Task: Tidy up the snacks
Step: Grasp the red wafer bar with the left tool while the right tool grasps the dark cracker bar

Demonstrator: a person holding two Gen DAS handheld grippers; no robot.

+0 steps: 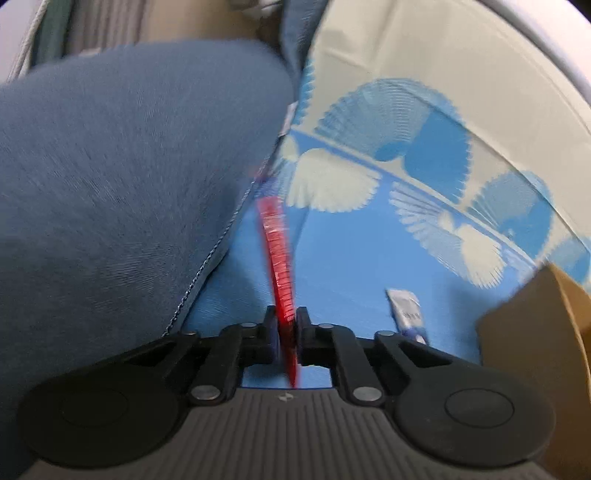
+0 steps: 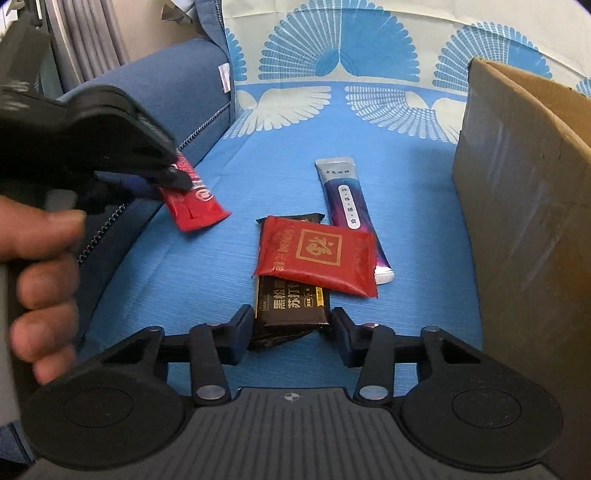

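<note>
Clamped between the fingers [image 1: 300, 332] of the left gripper [image 1: 286, 334], a thin red snack packet [image 1: 279, 251] is seen edge-on in the left wrist view, lifted above a blue patterned cover [image 1: 351, 280]. A blue cushion [image 1: 129, 166] fills the left half of that picture, much of it blurred; a small silver and purple sachet [image 1: 406, 314] and a corner of a cardboard box [image 1: 528, 332] are cut off at the right. In the right wrist view, the fingers [image 2: 242, 328] of the right gripper [image 2: 291, 330] are spread apart on either side of a dark biscuit packet [image 2: 291, 306] without being pressed against it. A red pouch with a gold emblem [image 2: 317, 258] is laid over that packet, and the long sachet [image 2: 351, 210] lies just beside it. The left gripper [image 2: 181, 177], held in a hand [image 2: 40, 288], is seen with the red snack packet [image 2: 195, 206] pinched. The cardboard box [image 2: 517, 240] stands at the right edge, its inside hidden. Grey curtains [image 2: 85, 33] hang behind the cushion [image 2: 166, 81].
</note>
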